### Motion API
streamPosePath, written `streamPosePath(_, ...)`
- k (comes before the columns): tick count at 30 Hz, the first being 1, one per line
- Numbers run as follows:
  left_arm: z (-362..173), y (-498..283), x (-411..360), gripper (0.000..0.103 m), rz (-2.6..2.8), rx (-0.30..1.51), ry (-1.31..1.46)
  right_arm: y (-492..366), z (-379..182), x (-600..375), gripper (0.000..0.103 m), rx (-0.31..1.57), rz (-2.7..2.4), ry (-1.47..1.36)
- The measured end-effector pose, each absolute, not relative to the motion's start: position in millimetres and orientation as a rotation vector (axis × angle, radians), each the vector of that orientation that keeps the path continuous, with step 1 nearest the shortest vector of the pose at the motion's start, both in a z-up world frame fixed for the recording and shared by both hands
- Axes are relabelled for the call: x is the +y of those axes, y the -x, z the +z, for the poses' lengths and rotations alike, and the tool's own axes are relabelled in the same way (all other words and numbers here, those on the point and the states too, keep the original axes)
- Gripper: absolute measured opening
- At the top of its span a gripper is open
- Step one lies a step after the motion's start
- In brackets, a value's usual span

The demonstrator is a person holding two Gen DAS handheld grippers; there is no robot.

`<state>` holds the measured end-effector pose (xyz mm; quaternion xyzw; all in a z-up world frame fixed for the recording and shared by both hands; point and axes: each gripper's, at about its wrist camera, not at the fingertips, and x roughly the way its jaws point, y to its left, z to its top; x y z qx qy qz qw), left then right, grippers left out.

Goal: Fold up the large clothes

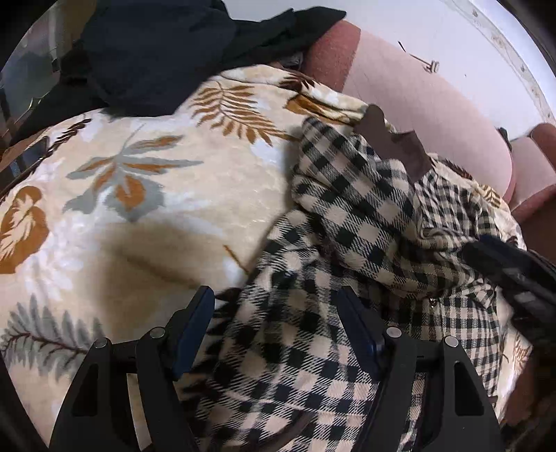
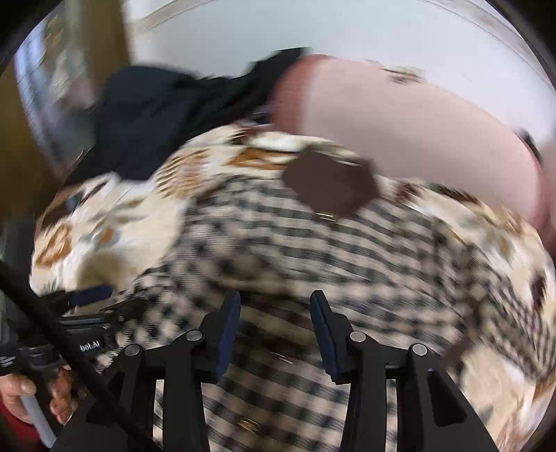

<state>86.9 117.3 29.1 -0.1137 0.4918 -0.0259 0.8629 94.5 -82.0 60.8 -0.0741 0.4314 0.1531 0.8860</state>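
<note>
Spread over the whole work surface is a cream blanket (image 1: 146,215) printed with brown, orange and grey leaves, and on it lies the one garment of the task, a black-and-cream checked coat (image 1: 333,222) with a dark brown collar (image 1: 389,142). It is bunched and rumpled, sitting toward the right of the blanket in the left wrist view and filling the middle of the badly blurred right wrist view, where the collar (image 2: 330,184) points toward the far side.

One left gripper (image 1: 276,313) hangs low over the near edge of the coat with its jaws spread wide and checked cloth lying between them, nothing pinched. One right gripper (image 2: 274,323) likewise has its jaws parted above the coat, grasping nothing; its black body also shows at the right edge of the left wrist view.

Behind the coat runs a pink upholstered sofa back (image 1: 434,114), and a heap of dark navy clothing (image 1: 166,52) rests at the far left end of the blanket against it. A white wall (image 1: 451,31) rises beyond the sofa. A bare hand (image 2: 21,393) grips the left tool's handle at the lower left of the right wrist view.
</note>
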Motion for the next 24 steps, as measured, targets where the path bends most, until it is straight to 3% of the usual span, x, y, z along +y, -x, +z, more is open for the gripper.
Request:
streamPosePath(6,37,-93,144,0.072,-0.026,1.016,0.309,-124,25,-26,0.05,0.901,0.31,0.441)
streamPosePath(7,37,-94,148,0.072,-0.02,1.018,0.32,-131,23,-22,0.042,0.907,0.309,0.479)
streamPosePath(8,36,-96,152,0.072,-0.014,1.02,0.333,-136,25,-24,0.007,0.925,0.324,0.472)
streamPosePath(9,36,-97,156,0.072,-0.011,1.021,0.35,-147,28,-29,0.003,0.955,0.33,0.437)
streamPosePath(16,36,-102,166,0.072,0.0,1.018,0.372,-234,31,-68,0.003,1.035,0.215,0.165)
streamPosePath(19,30,-107,165,0.072,0.0,1.034,0.37,-267,12,-90,0.005,1.142,0.176,-0.009)
streamPosePath(22,27,-111,162,0.072,0.007,1.036,0.351,-275,6,-101,0.04,1.125,0.045,-0.003)
streamPosePath(24,26,-113,158,0.072,0.009,1.037,0.328,-273,11,-106,0.049,1.077,-0.038,0.066)
